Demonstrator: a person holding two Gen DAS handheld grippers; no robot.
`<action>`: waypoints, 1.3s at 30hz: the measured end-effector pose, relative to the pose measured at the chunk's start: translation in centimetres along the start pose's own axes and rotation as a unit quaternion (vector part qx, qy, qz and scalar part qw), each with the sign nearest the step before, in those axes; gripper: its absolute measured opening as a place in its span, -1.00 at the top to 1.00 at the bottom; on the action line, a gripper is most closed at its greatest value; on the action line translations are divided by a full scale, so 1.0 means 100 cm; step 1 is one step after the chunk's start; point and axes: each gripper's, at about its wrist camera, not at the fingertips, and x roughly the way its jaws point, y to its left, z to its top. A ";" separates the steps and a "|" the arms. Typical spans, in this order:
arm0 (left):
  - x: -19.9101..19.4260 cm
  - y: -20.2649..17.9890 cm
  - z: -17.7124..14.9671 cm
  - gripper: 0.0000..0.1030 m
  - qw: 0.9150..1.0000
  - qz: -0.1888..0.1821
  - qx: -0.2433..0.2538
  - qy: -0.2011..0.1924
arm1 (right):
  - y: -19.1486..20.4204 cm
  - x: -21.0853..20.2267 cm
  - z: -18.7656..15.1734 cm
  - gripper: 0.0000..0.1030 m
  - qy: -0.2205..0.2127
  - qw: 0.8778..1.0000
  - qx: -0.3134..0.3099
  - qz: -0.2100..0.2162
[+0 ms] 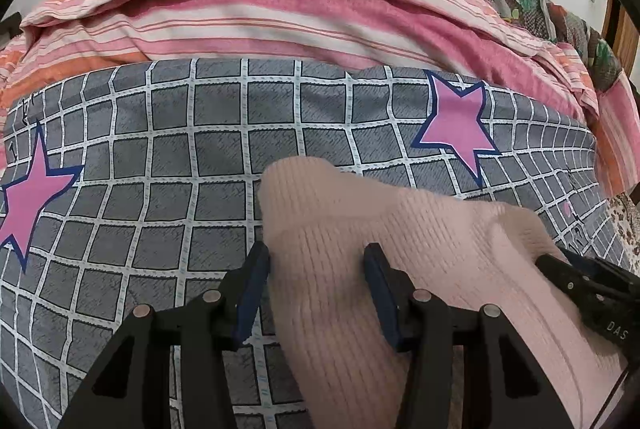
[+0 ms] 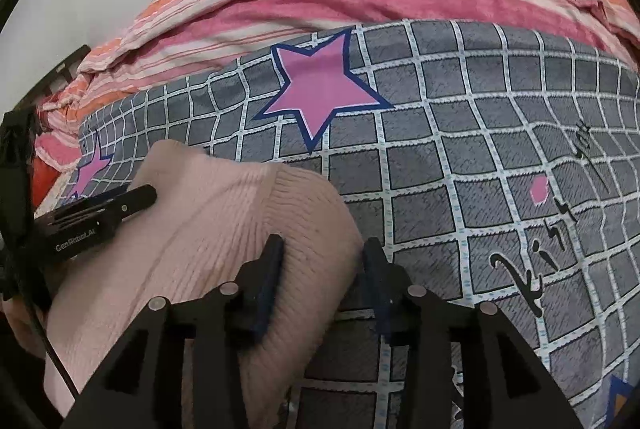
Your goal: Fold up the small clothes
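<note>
Both tools sat over the pink knitted garment (image 1: 360,249) on the bed's grey checked cover (image 1: 160,149): the left tool (image 1: 316,261) was partly open with the garment's left edge between its jaws, but I could not tell if it pinched, and the right tool (image 2: 324,253) was partly open around the garment's right corner, not squeezing it. The garment looked soft, light and floppy, so it should be held by its edges and corners, where the knit is folded thick.

a bed in a grey checked sheet (image 1: 168,157) carries a pink knit garment (image 1: 340,229) and striped bedding (image 1: 280,17)
</note>
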 end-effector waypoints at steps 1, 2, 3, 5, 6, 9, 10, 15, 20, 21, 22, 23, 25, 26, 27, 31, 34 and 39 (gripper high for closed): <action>-0.001 0.000 0.000 0.08 1.000 0.001 0.000 0.000 | 0.000 0.002 0.000 0.21 0.000 1.000 0.002 0.001; -0.002 0.000 0.000 0.08 1.000 0.001 0.001 0.000 | -0.001 0.002 0.000 0.20 0.000 1.000 0.004 0.003; -0.001 0.000 0.000 0.08 1.000 0.000 0.001 0.000 | -0.002 0.002 0.000 0.19 0.001 1.000 0.006 0.003; -0.002 0.001 0.000 0.08 1.000 0.001 0.001 0.000 | -0.002 0.003 0.000 0.17 0.001 1.000 0.007 0.001; -0.002 0.001 0.000 0.08 1.000 0.001 0.002 0.000 | -0.002 0.004 0.000 0.17 0.001 1.000 0.007 0.002; 0.002 -0.005 0.000 0.08 1.000 -0.004 0.004 0.005 | -0.003 0.005 0.000 0.16 0.002 1.000 0.010 0.003; -0.001 -0.005 -0.001 0.08 1.000 -0.008 0.005 0.007 | -0.003 0.005 0.000 0.16 0.002 1.000 0.011 0.004; -0.029 -0.014 -0.014 0.08 0.999 -0.031 0.028 0.006 | -0.002 -0.012 0.003 0.15 -0.005 1.000 0.013 0.004; -0.062 -0.022 -0.035 0.06 0.997 -0.066 0.041 -0.003 | 0.015 -0.051 -0.006 0.26 -0.028 0.999 -0.009 0.022; -0.069 -0.024 -0.041 0.06 0.997 -0.066 0.049 -0.006 | 0.018 -0.056 -0.010 0.26 -0.029 0.999 -0.014 0.029; -0.074 -0.027 -0.046 0.05 0.996 -0.065 0.054 -0.008 | 0.021 -0.062 -0.016 0.26 -0.028 0.999 -0.018 0.041; -0.079 -0.029 -0.052 0.03 0.996 -0.064 0.056 -0.010 | 0.023 -0.064 -0.019 0.26 -0.026 0.998 -0.019 0.045; -0.086 -0.029 -0.067 0.02 0.997 -0.068 0.044 -0.008 | 0.026 -0.064 -0.029 0.32 -0.021 0.999 -0.031 0.034; -0.088 -0.029 -0.072 -0.01 0.997 -0.069 0.041 -0.007 | 0.027 -0.062 -0.035 0.34 -0.020 0.999 -0.039 0.027; -0.089 -0.029 -0.079 -0.02 0.997 -0.066 0.039 -0.009 | 0.025 -0.060 -0.040 0.34 -0.022 0.999 -0.035 0.023; -0.090 -0.030 -0.095 -0.06 0.998 -0.058 0.024 -0.020 | 0.020 -0.051 -0.048 0.37 -0.013 1.000 -0.023 0.010; -0.089 -0.031 -0.098 -0.11 0.998 -0.055 0.018 -0.023 | 0.019 -0.051 -0.052 0.37 -0.016 1.000 -0.015 0.003; -0.087 -0.029 -0.105 -0.18 0.998 -0.058 0.012 -0.034 | 0.017 -0.052 -0.062 0.38 -0.030 0.999 -0.015 -0.003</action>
